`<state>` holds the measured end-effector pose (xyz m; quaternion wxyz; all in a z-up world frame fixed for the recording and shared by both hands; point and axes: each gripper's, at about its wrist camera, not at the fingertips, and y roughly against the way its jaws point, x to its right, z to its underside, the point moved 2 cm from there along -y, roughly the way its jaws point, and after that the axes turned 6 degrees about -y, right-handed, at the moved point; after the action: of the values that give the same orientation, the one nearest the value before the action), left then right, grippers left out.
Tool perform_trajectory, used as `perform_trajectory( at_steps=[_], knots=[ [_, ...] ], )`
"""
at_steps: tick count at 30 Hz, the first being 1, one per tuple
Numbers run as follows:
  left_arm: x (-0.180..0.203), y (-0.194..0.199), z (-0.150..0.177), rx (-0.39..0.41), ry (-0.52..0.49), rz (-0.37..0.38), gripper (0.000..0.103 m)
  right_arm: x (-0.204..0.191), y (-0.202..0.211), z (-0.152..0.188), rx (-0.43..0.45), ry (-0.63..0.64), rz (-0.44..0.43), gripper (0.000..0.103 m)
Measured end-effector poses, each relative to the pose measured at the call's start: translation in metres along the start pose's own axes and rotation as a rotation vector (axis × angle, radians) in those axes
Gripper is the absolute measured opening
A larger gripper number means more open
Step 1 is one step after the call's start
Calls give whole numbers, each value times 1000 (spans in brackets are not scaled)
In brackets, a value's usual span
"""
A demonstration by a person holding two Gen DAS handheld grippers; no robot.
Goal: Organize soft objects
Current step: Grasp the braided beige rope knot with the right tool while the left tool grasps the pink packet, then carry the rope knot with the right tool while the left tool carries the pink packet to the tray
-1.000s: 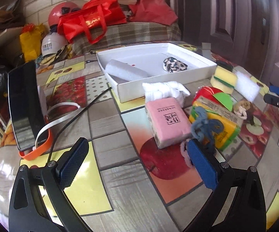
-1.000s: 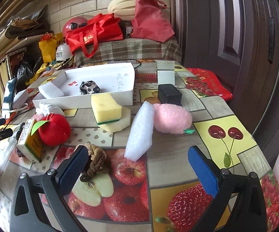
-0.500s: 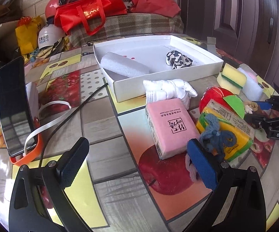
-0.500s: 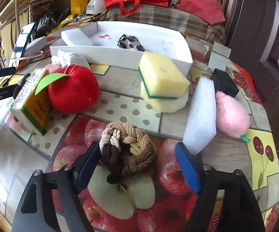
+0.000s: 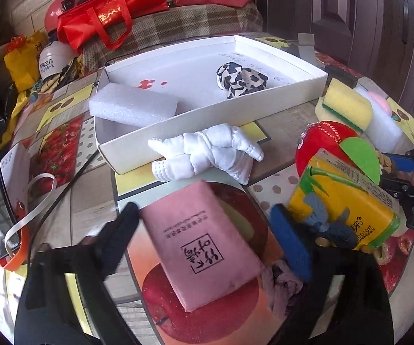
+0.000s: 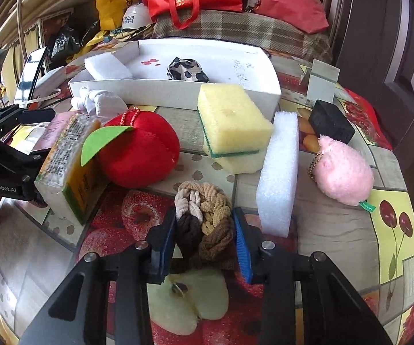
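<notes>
Left wrist view: left gripper (image 5: 207,230) pitched down at table, jaws closing around pink tissue pack (image 5: 204,244); pads not yet pressing, pack flat on tablecloth. White box (image 5: 207,120) beyond, foam block (image 5: 133,107) and spotted cloth (image 5: 240,80) already inside, judged sorting destination.

Right wrist view: right gripper (image 6: 204,241) angled down, clenched on braided brown scrunchie (image 6: 204,224), resting on table, near foam strip (image 6: 278,172).
</notes>
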<state>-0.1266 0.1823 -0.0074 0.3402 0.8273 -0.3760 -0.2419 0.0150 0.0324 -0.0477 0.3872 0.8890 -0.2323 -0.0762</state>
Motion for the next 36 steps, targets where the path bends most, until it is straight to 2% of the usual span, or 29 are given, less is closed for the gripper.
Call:
perform_trajectory(
  at_steps=[1,6,13,22,29,36],
  knots=[
    [-3,-1,2,-7,13,11,49,0,0,1,3,1,-2,33],
    [-16,13,9,45,76,29,49,5,10,1,53,-12,11,32],
    [-16,47,12,206,76,-59,49,5,26,-1,160,-18,60,32],
    [-28,53,1,317,107,-135,50,7,33,-12,255,-57,86,32],
    [-29,50,-10,360,99,-183,50,5,34,-17,283,-60,98,32],
    [-35,41,-21,365,128,-198,50,1,30,-26,299,-58,108,32]
  ],
)
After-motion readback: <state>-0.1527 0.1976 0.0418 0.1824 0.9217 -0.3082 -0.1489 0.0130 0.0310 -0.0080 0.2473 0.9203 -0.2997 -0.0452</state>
